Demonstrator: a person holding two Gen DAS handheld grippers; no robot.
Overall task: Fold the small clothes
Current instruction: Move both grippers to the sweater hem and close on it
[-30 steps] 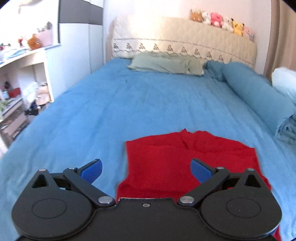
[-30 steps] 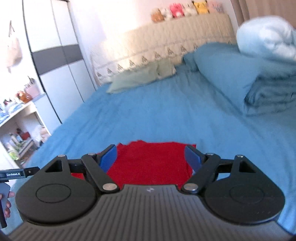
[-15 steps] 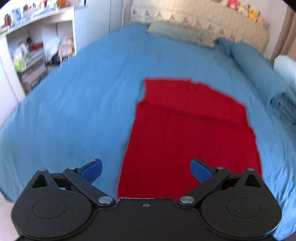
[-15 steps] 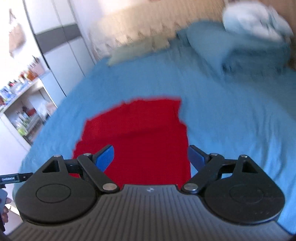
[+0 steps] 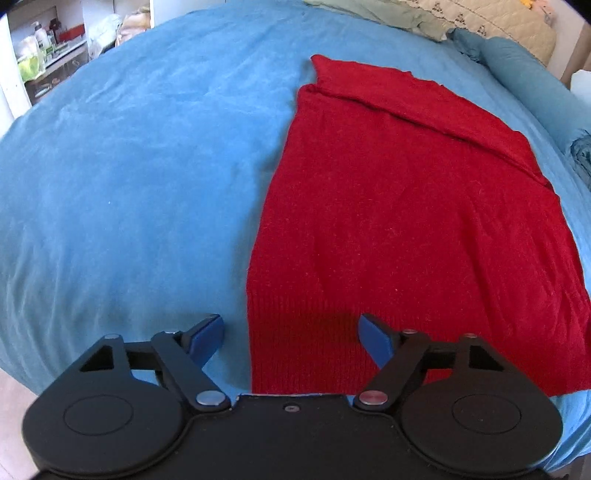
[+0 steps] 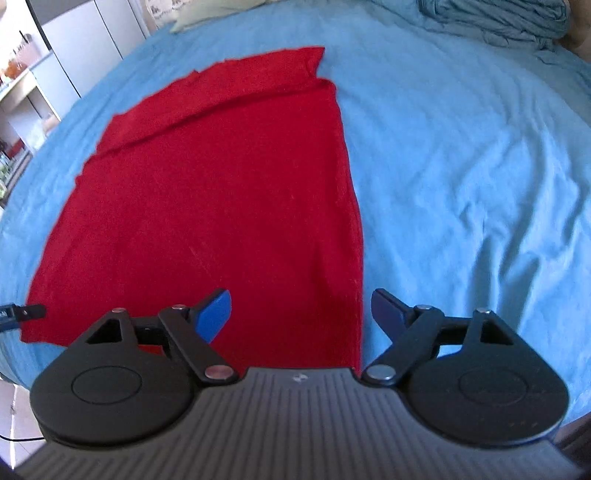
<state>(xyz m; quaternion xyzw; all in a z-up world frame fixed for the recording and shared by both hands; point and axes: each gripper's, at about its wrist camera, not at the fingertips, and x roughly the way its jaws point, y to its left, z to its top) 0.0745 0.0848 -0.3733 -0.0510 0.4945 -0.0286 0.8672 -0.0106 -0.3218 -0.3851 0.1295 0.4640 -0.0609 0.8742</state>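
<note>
A red knitted garment (image 5: 406, 221) lies flat on the blue bedsheet (image 5: 129, 166), its far end folded over. My left gripper (image 5: 291, 334) hangs low over the near left corner. One fingertip is over the sheet, the other over the ribbed hem, and the garment's left edge runs between the jaws, which are closing without pressing on it. In the right wrist view the same garment (image 6: 221, 184) fills the middle. My right gripper (image 6: 301, 314) straddles its near right edge, jaws wide, closing slightly and not touching the cloth.
The bedsheet (image 6: 461, 166) spreads around the garment. A folded blue duvet (image 6: 498, 18) and a blue bolster (image 5: 528, 74) lie at the far right, a green pillow (image 5: 369, 11) by the headboard. Shelves (image 5: 44, 48) and a wardrobe (image 6: 85, 48) stand left of the bed.
Both grippers came down and tipped toward the near hem of the red garment, which now fills more of each view. The left jaws have narrowed.
</note>
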